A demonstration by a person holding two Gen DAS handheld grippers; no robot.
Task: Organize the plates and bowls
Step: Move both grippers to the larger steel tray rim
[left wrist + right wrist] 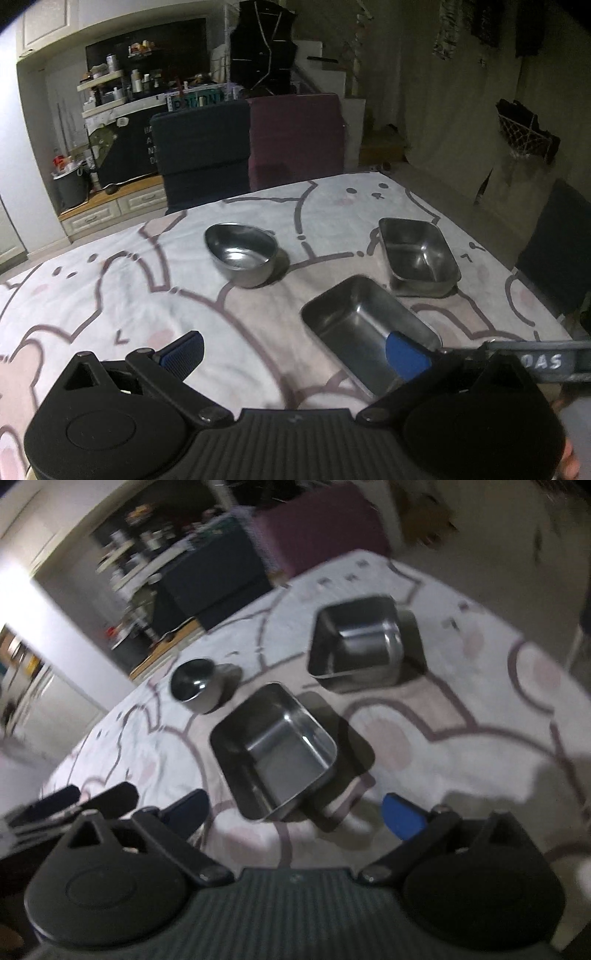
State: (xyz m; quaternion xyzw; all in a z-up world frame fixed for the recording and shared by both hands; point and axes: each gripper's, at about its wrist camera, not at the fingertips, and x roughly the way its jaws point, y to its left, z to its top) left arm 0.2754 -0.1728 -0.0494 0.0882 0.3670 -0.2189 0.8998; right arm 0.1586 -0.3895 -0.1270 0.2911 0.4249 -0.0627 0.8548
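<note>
Three steel vessels stand on the patterned tablecloth (pixel 110 280): a round bowl (pixel 240 254), a near rectangular container (pixel 365 328) and a far rectangular container (pixel 419 254). My left gripper (pixel 295 354) hovers open above the cloth. Its right pad (pixel 406 354) shows in front of the near container's corner, and its left pad is out over bare cloth. The right wrist view is blurred. My right gripper (pixel 295 812) is open just short of the near container (pixel 275 749), with nothing between its pads. Beyond it are the far container (pixel 356 642) and the round bowl (pixel 194 683).
A dark blue chair (pixel 201 147) and a maroon chair (pixel 295 136) stand at the table's far edge, and another dark chair (pixel 554 251) at its right side. Cluttered shelves (pixel 122 88) fill the back left. A grey bar lettered "DAS" (pixel 539 363) crosses the left view's right edge.
</note>
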